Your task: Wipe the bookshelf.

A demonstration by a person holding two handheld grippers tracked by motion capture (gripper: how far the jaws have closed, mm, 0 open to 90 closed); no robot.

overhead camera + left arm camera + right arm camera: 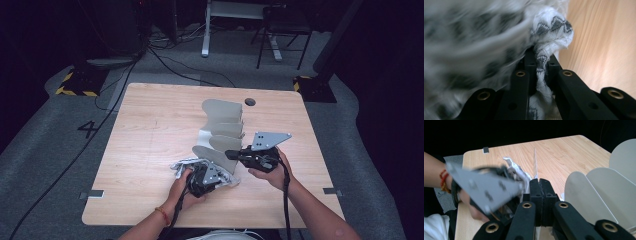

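Observation:
A grey metal divider rack with several rounded fins stands at the middle of the wooden table. My right gripper is shut on the thin edge of the nearest fin, which runs between its jaws. A white cloth with a grey zigzag pattern lies bunched at the rack's near left. My left gripper is shut on a twisted fold of this cloth, which passes between its jaws. The right gripper view has the left gripper's grey plate beside the cloth.
A round cable hole sits near the table's far edge. Bare wood stretches left of the rack. Beyond the table are a chair, desk legs and floor cables. The taller fins stand right of my right jaws.

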